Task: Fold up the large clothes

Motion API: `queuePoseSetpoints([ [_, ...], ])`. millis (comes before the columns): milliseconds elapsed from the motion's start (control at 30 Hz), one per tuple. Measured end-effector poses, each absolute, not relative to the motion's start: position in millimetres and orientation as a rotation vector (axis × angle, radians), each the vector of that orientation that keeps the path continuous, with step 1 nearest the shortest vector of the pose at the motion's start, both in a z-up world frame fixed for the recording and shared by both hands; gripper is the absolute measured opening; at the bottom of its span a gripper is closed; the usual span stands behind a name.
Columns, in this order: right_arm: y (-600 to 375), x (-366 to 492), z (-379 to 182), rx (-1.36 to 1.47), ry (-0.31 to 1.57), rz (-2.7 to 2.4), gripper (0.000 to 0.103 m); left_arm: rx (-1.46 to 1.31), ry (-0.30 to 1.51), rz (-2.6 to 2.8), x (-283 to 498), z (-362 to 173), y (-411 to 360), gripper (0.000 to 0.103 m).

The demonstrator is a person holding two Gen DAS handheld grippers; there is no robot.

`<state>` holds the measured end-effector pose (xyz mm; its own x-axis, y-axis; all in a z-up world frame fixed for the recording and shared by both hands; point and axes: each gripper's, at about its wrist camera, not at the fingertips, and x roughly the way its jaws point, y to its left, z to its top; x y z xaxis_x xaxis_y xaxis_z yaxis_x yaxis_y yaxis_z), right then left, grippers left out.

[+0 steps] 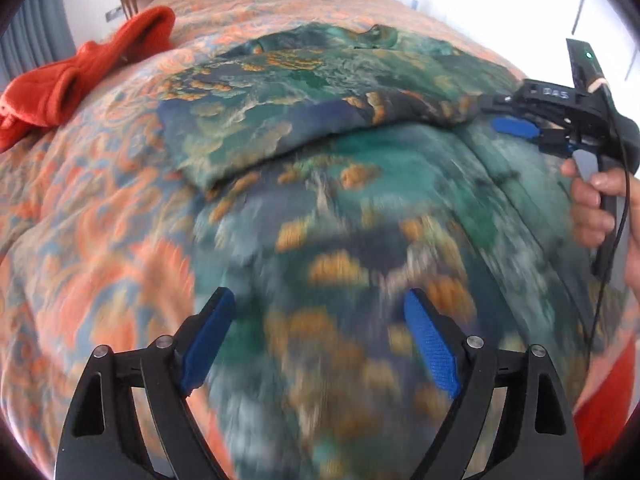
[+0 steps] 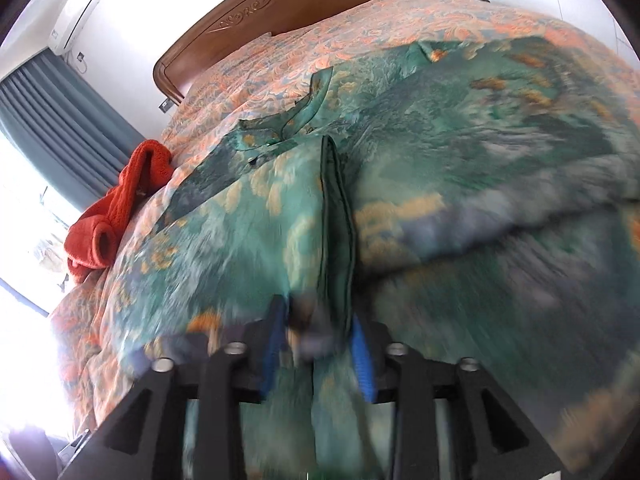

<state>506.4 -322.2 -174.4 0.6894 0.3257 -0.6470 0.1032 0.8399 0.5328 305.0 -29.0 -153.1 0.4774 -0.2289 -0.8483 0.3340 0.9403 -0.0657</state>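
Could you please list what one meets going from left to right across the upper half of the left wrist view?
Orange knitted garment → folded sleeve of the green patterned garment → right tongs → the hand holding them.

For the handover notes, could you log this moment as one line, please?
left gripper open, empty | right gripper around green garment fold, grip unclear | orange garment aside

Teal-and-orange, seemingly floral garment [image 1: 320, 92]; red sweater [image 1: 80, 80].
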Motion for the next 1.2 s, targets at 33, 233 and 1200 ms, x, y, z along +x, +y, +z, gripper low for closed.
queuePoseSetpoints([
  [33, -327, 486, -164, 0.573, 0.796, 0.157, 0.053, 0.103, 1.000, -0.341, 292, -146, -18, 0.090],
  [233, -399, 379, -134, 0.518, 0.728, 0.168, 0.068, -0.097, 0.969, -0.269, 257, -131, 54, 0.097],
  [1200, -525, 314, -216, 0.523, 1.153, 0.211, 0.032, -0.157, 1.209, -0.465, 250, -202, -3, 0.022],
])
